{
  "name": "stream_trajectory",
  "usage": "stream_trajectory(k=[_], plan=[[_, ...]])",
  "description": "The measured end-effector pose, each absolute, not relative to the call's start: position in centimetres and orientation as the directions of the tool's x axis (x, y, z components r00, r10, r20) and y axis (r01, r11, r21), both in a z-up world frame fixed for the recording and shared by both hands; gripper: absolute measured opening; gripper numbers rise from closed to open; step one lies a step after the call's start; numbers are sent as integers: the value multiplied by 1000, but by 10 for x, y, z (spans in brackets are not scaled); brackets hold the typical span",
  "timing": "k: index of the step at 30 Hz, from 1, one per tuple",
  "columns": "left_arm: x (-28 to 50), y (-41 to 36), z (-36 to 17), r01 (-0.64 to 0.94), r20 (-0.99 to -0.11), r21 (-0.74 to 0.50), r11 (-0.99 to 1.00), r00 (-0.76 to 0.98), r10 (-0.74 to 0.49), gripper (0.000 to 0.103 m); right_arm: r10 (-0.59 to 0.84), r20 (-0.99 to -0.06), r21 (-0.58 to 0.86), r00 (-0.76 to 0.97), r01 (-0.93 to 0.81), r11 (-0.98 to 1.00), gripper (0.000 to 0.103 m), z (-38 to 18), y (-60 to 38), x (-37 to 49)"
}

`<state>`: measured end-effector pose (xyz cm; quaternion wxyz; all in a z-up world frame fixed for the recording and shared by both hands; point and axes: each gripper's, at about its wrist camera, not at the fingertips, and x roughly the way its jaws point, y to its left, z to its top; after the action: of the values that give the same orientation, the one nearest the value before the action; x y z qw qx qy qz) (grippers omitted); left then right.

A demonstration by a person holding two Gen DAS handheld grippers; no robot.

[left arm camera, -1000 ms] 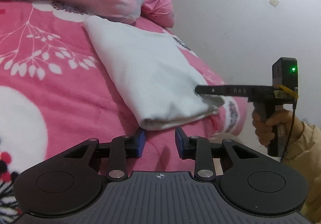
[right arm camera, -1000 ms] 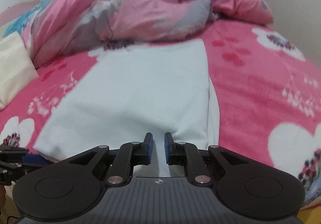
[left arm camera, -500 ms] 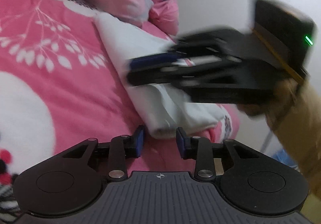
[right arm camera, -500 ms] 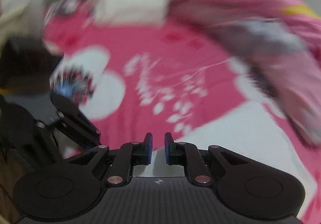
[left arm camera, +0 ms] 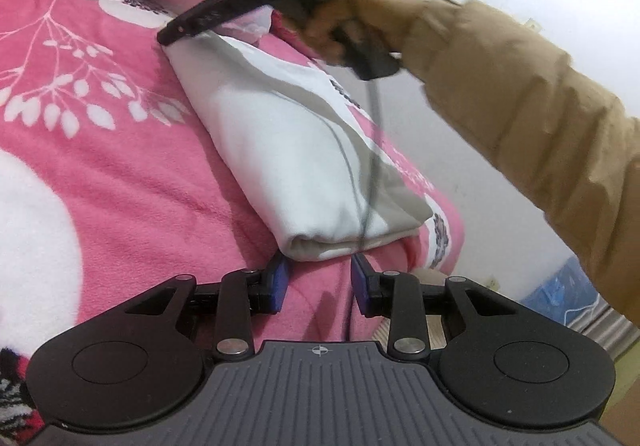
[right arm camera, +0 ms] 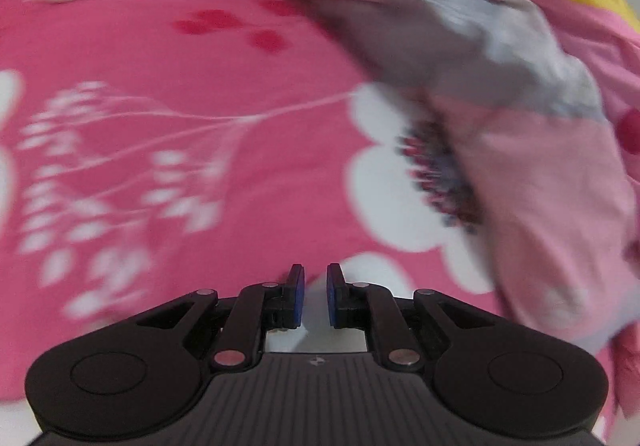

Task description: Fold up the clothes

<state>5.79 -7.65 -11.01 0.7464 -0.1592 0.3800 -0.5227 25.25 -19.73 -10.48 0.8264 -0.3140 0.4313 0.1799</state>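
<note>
the folded white garment (left arm camera: 304, 150) lies along the bed's (left arm camera: 100, 186) right edge, its near end just before the left claw (left arm camera: 320, 282), which stands partly open and empty, while the right claw (right arm camera: 315, 296), narrow and holding nothing, reaches its far end.

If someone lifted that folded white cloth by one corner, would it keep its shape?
Probably not: the white cloth looks soft, its near fold rounded, so it would likely droop and unfold. It seems light. The fleecy bedspread may resist sliding.
</note>
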Motion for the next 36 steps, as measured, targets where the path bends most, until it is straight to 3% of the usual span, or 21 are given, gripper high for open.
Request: stream_trajectory(k=[7, 11, 15, 20, 26, 29, 32, 36], plan=[[56, -74, -111, 665, -393, -631, 399, 169, -904, 35, -15, -758, -379, 652, -422, 823, 14, -97, -204, 247], [56, -67, -109, 668, -392, -622, 408, 186, -901, 37, 104, -786, -324, 610, -548, 771, 14, -84, -190, 207], [62, -43, -102, 643, -373, -617, 454, 270, -888, 38, 127, -836, -355, 534, -703, 617, 14, -95, -162, 149], [71, -16, -94, 589, -313, -649, 482, 370, -875, 39, 168, -822, -380, 543, -745, 548, 18, -92, -151, 81], [84, -12, -90, 548, -294, -677, 492, 412, -863, 40, 286, -837, -226, 466, -771, 595, 18, -82, -156, 27], [84, -19, -83, 558, -290, -662, 500, 424, -858, 40, 363, -801, -131, 475, -732, 669, 17, -65, -176, 16], [91, -31, -74, 581, -280, -640, 502, 432, -857, 40, 372, -718, -80, 588, -601, 795, 17, -45, -219, 23], [103, -70, -62, 649, -305, -549, 527, 432, -849, 40, 223, -611, -32, 759, -305, 952, 18, -34, -295, 56]])
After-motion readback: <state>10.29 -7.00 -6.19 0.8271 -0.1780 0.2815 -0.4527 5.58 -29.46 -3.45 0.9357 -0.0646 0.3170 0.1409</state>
